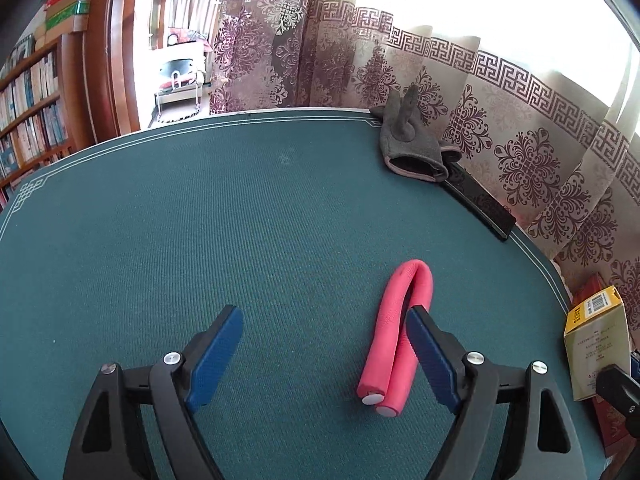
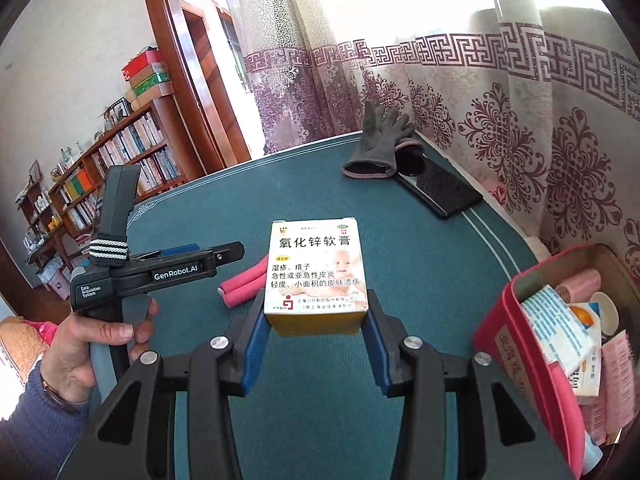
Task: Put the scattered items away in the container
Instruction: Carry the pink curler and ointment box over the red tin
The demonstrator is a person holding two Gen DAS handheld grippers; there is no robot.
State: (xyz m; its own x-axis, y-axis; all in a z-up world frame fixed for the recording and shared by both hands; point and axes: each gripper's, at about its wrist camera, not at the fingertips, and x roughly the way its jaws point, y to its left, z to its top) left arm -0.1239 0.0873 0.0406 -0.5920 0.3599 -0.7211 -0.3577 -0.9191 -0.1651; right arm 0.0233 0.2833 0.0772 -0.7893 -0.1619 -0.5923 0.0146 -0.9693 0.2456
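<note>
My right gripper [image 2: 316, 316] is shut on a white and yellow ointment box [image 2: 316, 276] and holds it above the green table [image 2: 280, 184]; the box also shows at the right edge of the left wrist view [image 1: 596, 344]. A red container [image 2: 532, 360] with several items inside stands at the right. My left gripper [image 1: 324, 320] is open and empty; a bent pink foam roller [image 1: 396, 328] lies between its fingers, against the right finger [image 1: 430, 354]. The roller also shows in the right wrist view [image 2: 244, 286], beside the left gripper [image 2: 228, 254].
A grey glove [image 1: 404, 140] and a black flat case [image 1: 480, 204] lie at the table's far right edge, also in the right wrist view: glove [image 2: 376, 148], case [image 2: 440, 192]. Patterned curtains hang right behind the table. A bookshelf [image 2: 100, 172] stands at the left.
</note>
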